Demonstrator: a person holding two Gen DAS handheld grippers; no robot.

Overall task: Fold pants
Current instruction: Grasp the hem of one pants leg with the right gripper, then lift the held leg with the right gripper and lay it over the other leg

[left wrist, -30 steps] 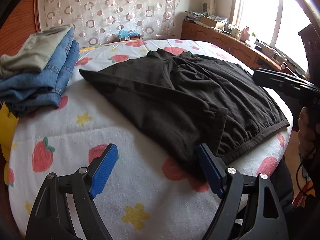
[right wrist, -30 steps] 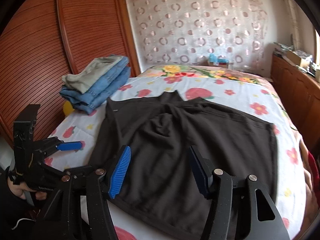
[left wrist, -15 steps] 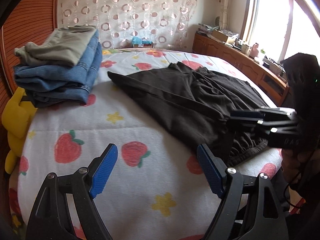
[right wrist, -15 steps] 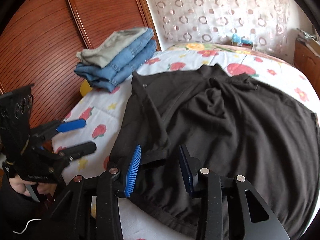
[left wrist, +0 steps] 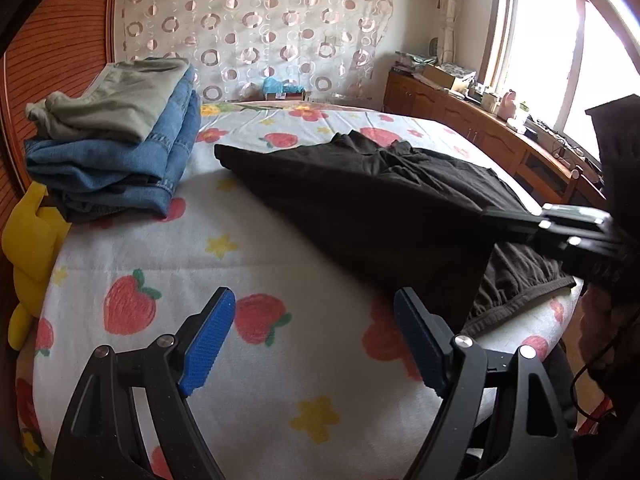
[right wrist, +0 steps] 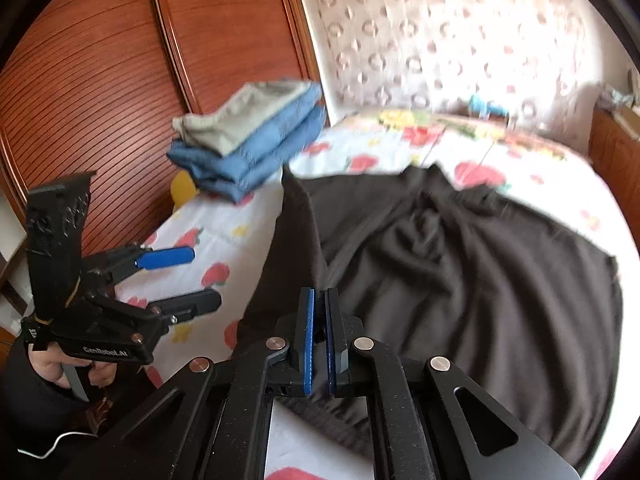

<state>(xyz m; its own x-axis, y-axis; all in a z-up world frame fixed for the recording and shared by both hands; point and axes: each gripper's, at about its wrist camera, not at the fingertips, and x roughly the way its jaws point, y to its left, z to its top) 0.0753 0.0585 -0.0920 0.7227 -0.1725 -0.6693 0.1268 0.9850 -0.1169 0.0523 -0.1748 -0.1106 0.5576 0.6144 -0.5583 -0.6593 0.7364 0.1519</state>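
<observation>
Right gripper (right wrist: 318,332): blue pads pressed together, jaws having just been closing, with a fold of the black pants (right wrist: 460,280) pinched between them near the waistband edge. In the left wrist view the same gripper (left wrist: 486,213) is seen from the side, the cloth drawn up taut into a raised ridge at its tip.

Left gripper (left wrist: 316,340): jaws spread wide, nothing between the blue pads, held above the bedsheet (left wrist: 248,272) just beside the near corner of the pants (left wrist: 380,208). In the right wrist view it (right wrist: 192,280) is seen at the left edge of the bed, gripped by a hand (right wrist: 60,372) in a dark sleeve.

Black pants: spread across the middle of the bed, rumpled at the centre, elastic waistband at the near edge, one lower corner lifted off the sheet by the right gripper.

Bedsheet: white, printed with strawberries, stars and flowers.

Stack of folded clothes (left wrist: 120,148): blue jeans with an olive-grey garment on top, placed on the far left corner of the bed, well apart from the pants.

Yellow soft toy (left wrist: 28,248): wedged between the bed and the wooden wall panel (right wrist: 100,80).

Curtain (left wrist: 260,28): ring-patterned, hung behind the bed.

Wooden sideboard (left wrist: 480,128): cluttered, placed under the window.
</observation>
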